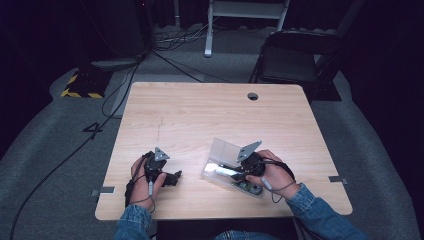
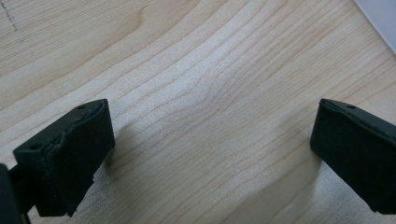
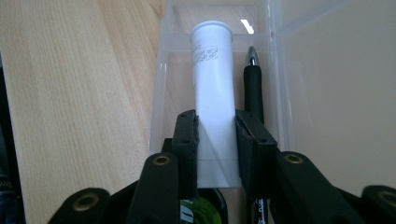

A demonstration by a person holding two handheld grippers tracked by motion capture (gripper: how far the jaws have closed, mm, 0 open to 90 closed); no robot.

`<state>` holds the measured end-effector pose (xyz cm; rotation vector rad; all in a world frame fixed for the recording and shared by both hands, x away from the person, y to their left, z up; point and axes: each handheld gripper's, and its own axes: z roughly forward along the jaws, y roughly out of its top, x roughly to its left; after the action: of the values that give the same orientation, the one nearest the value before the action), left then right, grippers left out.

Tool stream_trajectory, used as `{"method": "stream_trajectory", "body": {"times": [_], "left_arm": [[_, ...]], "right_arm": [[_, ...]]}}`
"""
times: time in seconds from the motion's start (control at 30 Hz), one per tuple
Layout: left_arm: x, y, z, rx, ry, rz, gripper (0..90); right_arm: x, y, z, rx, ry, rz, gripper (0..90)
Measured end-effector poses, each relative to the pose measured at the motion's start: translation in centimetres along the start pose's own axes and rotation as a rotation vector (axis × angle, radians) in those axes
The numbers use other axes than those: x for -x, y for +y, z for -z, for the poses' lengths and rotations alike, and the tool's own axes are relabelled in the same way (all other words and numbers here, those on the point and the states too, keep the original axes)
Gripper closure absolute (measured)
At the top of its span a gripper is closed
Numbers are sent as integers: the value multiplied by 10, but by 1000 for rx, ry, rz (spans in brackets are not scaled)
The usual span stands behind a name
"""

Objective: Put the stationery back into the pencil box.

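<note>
On the left of the wooden table, near its front edge, the person's left hand holds the left gripper low over the bare wood, pointing toward the table's middle. In the left gripper view its two black jaws stand wide apart with only wood grain between them, gripping nothing; a pale corner of the clear plastic box shows at the upper right of that view.

Further right, toward the front right part of the table, the clear plastic box lies with its lid raised on the far side. The right hand, in a denim sleeve, holds the right gripper reaching into the box from the right. In the right gripper view the jaws are closed to a narrow gap and clamp a white tube on both its sides, inside the box. The tube has a flared rim at its far end and small print on its body, too small to read. A black pen with a silver tip lies in the box just beside the tube, along the box wall. Something green sits under the near end of the tube; what it is cannot be told.

Beyond the table's far edge stand a dark folding chair and cables on the grey floor.
</note>
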<state>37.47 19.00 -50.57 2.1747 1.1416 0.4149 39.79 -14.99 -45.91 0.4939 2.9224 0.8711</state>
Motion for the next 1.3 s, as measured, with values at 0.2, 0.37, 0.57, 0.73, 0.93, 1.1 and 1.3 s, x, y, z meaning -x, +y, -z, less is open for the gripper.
{"method": "stream_trajectory", "body": {"times": [0.2, 0.37, 0.57, 0.73, 0.93, 1.1, 1.3], "left_arm": [[0, 0, 0, -4, -3, 1, 2], [0, 0, 0, -2, -3, 2, 2], [0, 0, 0, -3, -2, 1, 1], [0, 0, 0, -3, -2, 2, 2], [0, 0, 0, -3, -2, 1, 2], [0, 0, 0, -2, -3, 2, 2], [0, 0, 0, -3, -2, 1, 1]], "right_arm": [[1, -1, -3, -1, 5, -2, 713], [2, -2, -4, 3, 5, -28, 712], [4, -3, -5, 7, 3, -31, 710], [5, -3, -5, 10, -10, -32, 710], [5, -4, -7, 10, -19, -27, 707], [5, -4, -7, 14, -24, -33, 694], [4, -3, -5, 22, -25, -36, 673]]}}
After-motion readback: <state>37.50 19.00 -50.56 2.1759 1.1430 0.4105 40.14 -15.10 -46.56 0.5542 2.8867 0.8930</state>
